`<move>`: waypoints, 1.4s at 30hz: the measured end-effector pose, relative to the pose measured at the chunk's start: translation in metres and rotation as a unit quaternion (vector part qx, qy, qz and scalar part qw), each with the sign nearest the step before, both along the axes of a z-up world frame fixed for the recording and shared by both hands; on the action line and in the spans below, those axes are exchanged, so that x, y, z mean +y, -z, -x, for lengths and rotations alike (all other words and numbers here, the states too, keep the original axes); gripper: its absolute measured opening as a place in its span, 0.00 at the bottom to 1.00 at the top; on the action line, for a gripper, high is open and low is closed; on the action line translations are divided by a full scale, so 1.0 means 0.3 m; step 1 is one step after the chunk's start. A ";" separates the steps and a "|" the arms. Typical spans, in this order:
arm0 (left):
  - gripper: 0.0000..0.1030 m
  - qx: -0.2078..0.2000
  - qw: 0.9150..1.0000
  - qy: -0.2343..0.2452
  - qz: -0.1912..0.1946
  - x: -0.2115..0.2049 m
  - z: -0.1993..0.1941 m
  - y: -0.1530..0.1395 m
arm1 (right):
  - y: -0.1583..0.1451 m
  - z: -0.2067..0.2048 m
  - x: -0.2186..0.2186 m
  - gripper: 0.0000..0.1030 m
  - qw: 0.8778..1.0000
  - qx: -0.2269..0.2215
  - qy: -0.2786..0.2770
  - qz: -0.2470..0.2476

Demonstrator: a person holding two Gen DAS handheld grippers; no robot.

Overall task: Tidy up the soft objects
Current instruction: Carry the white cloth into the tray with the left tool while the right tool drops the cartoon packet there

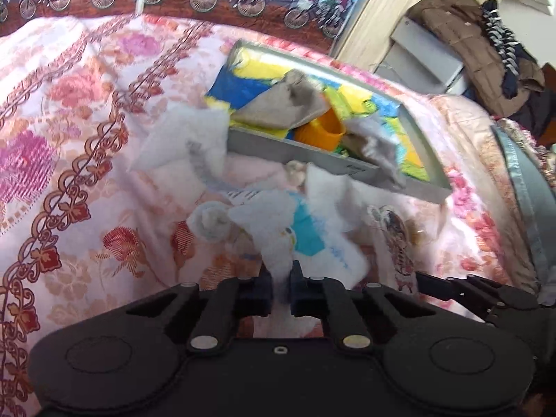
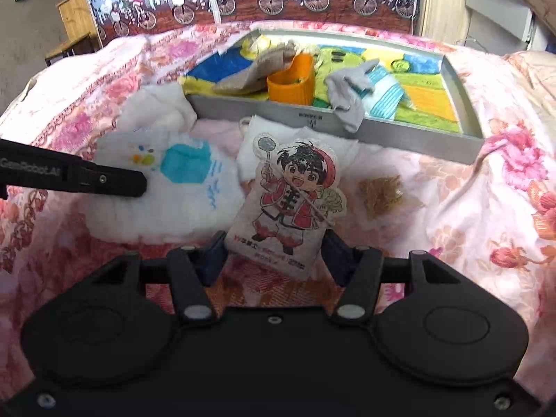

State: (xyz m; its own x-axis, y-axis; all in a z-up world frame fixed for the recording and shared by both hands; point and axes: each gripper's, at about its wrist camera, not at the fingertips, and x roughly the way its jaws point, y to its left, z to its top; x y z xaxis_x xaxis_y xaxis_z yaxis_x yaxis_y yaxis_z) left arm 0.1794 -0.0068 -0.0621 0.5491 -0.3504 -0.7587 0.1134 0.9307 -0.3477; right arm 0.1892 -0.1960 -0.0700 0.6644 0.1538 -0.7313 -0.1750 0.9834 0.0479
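My left gripper [image 1: 280, 286] is shut on an edge of a white fluffy cloth with a blue patch [image 1: 305, 232], which lies on the bed; it also shows in the right wrist view [image 2: 180, 187], with a left finger [image 2: 104, 179] on it. My right gripper [image 2: 274, 253] has its jaws around the lower end of a flat pouch printed with a cartoon boy [image 2: 292, 205], touching both sides. A grey tray [image 2: 465, 100] behind holds a beige cloth [image 2: 243, 76], an orange cup [image 2: 292, 83], a grey sock [image 2: 344, 93] and a blue-striped cloth [image 2: 385, 93].
The bed is covered by a pink floral quilt [image 2: 504, 187]. More white cloths [image 2: 156, 107] lie beside the tray, and a small brown packet [image 2: 382, 194] lies right of the pouch. A coat [image 1: 469, 41] hangs over furniture at the far right.
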 end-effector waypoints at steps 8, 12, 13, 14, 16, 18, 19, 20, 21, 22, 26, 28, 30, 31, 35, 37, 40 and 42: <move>0.08 -0.072 0.997 0.016 0.008 -0.003 0.068 -0.129 | -0.114 0.068 -0.030 0.48 0.998 -0.064 0.008 0.002; 0.08 -0.119 0.993 0.021 -0.003 -0.011 0.085 -0.181 | -0.152 0.071 -0.046 0.48 0.995 -0.100 0.018 0.014; 0.08 -0.128 0.992 0.022 -0.006 -0.014 0.086 -0.188 | -0.157 0.069 -0.049 0.48 0.994 -0.108 0.020 0.019; 0.08 -0.137 0.990 0.023 -0.011 -0.017 0.086 -0.192 | -0.160 0.065 -0.052 0.48 0.993 -0.116 0.020 0.025; 0.08 -0.160 0.986 0.027 -0.029 -0.026 0.084 -0.199 | -0.170 0.049 -0.067 0.48 0.991 -0.130 0.021 0.036; 0.08 -0.176 0.983 0.028 -0.040 -0.039 0.065 -0.207 | -0.181 0.020 -0.086 0.48 0.989 -0.141 0.026 0.043; 0.08 -0.180 0.982 0.028 -0.041 -0.044 0.050 -0.215 | -0.184 0.004 -0.099 0.48 0.988 -0.144 0.029 0.043; 0.08 -0.186 0.981 0.028 -0.040 -0.048 0.035 -0.227 | -0.186 -0.011 -0.115 0.48 0.988 -0.148 0.033 0.042; 0.08 -0.193 0.980 0.028 -0.037 -0.052 0.020 -0.239 | -0.186 -0.029 -0.129 0.48 0.987 -0.150 0.038 0.043; 0.08 -0.201 0.979 0.026 -0.036 -0.059 0.000 -0.250 | -0.183 -0.048 -0.139 0.48 0.986 -0.153 0.041 0.046; 0.08 -0.210 0.977 0.009 -0.023 -0.115 -0.118 -0.268 | -0.171 -0.133 -0.175 0.48 0.985 -0.162 0.052 0.042; 0.08 -0.212 0.977 0.003 -0.021 -0.158 -0.183 -0.262 | -0.158 -0.169 -0.193 0.49 0.984 -0.163 0.060 0.037; 0.08 -0.207 0.978 -0.003 -0.019 -0.205 -0.250 -0.245 | -0.148 -0.202 -0.212 0.49 0.983 -0.167 0.071 0.042; 0.08 -0.203 0.979 -0.004 -0.016 -0.224 -0.280 -0.233 | -0.148 -0.218 -0.223 0.49 0.982 -0.166 0.077 0.040; 0.08 -0.188 0.982 -0.006 -0.014 -0.298 -0.389 -0.178 | -0.116 -0.255 -0.251 0.49 0.981 -0.163 0.100 0.043; 0.08 -0.183 0.983 -0.009 -0.016 -0.332 -0.428 -0.148 | -0.100 -0.279 -0.264 0.49 0.981 -0.158 0.109 0.040; 0.09 -0.177 0.984 -0.007 -0.026 -0.381 -0.469 -0.113 | -0.067 -0.307 -0.279 0.49 0.982 -0.148 0.111 0.041; 0.09 -0.168 0.985 -0.003 -0.034 -0.403 -0.486 -0.091 | -0.049 -0.314 -0.277 0.49 0.983 -0.141 0.112 0.041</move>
